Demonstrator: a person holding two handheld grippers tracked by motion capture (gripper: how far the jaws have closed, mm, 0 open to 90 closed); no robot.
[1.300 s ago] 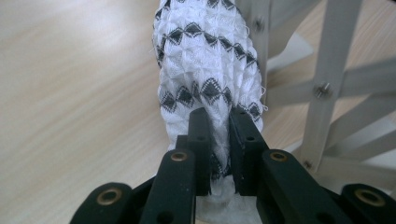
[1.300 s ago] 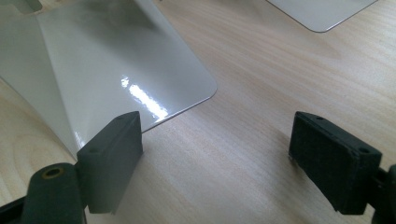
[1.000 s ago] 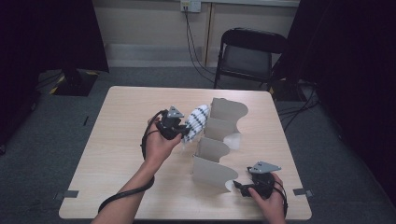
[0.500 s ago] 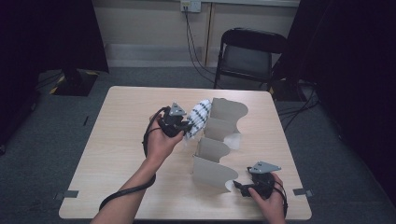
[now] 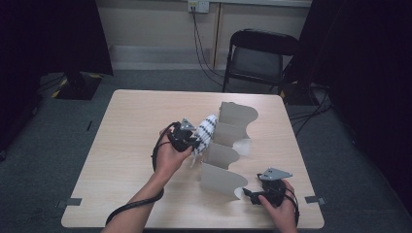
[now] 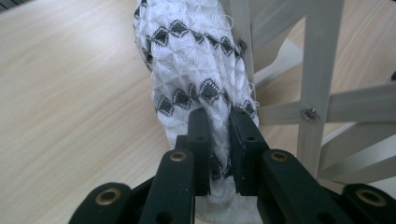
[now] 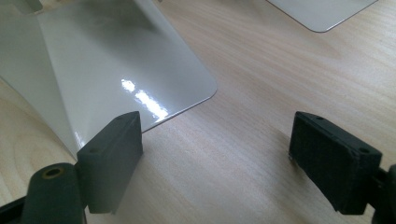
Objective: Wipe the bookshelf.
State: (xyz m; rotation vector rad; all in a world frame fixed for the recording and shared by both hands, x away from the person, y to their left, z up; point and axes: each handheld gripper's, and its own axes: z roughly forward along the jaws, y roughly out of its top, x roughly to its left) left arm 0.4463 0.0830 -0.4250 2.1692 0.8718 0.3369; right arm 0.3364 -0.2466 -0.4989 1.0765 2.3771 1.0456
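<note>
left gripper (image 6: 219, 140): jaws pinched on a white sock with black diamond bands; seen at centre of the high view (image 5: 187, 138), held in the person's left hand (image 5: 170, 158).
sock (image 6: 196, 70): rolled or bunched, running from between the jaws up to the top centre of the left gripper view; in the high view (image 5: 206, 130) it is just right of the left gripper, against the rack's left side. Whether it rests on the table cannot be told.
rack (image 5: 228, 145): white folding divider with wavy-topped panels, standing upright in the centre-right of the high view; its slats (image 6: 322, 70) are seen at the right of the left gripper view, beside the sock.
right gripper (image 7: 215, 154): jaws spread wide, nothing between them but bare tabletop; at lower right of the high view (image 5: 252, 195), just beside the rack's nearest panel.
nearest panel (image 7: 116, 65): glossy, upper left of the right gripper view, close to one jaw.
table (image 5: 126, 126): light wood.
</note>
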